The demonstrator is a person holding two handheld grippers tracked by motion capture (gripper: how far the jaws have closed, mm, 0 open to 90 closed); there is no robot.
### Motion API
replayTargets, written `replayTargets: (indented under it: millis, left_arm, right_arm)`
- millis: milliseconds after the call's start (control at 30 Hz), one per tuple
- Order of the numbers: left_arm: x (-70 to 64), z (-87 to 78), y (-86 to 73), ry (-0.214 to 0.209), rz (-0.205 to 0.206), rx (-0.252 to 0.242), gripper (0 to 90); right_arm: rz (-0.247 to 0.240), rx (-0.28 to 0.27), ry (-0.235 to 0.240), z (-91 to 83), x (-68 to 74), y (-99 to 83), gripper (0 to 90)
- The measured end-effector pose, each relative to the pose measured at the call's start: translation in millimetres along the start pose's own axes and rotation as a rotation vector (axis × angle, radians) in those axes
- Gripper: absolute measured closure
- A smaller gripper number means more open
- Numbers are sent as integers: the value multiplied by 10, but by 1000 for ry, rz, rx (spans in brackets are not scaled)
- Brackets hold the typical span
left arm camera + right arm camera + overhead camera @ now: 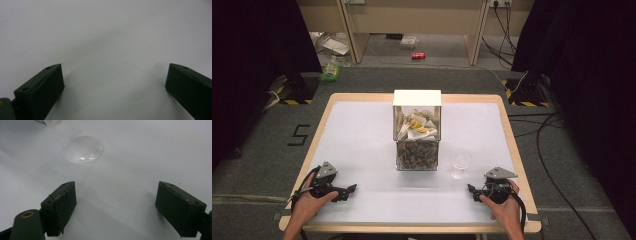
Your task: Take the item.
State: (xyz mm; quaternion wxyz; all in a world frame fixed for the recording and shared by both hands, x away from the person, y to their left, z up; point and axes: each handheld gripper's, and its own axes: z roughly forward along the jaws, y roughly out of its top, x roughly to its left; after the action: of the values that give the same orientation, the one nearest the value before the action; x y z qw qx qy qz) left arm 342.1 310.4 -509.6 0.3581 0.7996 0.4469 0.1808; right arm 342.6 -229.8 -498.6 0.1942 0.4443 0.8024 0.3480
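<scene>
A clear box with a white lid stands mid-table, holding crumpled wrappers above and darker pieces below. A clear glass cup stands just right of the box's front. In the right gripper view the cup's base lies ahead of the jaws, up and left. My left gripper rests near the front left of the table, open, with bare white surface between its jaws. My right gripper rests near the front right, open and holding nothing, a short way in front of the cup.
The white table has a wooden rim. Beyond it the floor holds a red can, a green-labelled bottle, cables at the right and two black stands with hazard tape.
</scene>
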Motion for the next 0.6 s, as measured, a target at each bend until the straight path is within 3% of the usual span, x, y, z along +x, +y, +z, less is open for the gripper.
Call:
replayTargets:
  millis: [200,600]
  left_arm:
    - [2,-1,0,-2,0,0,10]
    - [2,-1,0,-2,0,0,10]
  right_arm:
    - [30,-14,11,-21,-31,-7,212]
    - [55,-167,-25,-248,14,118,243]
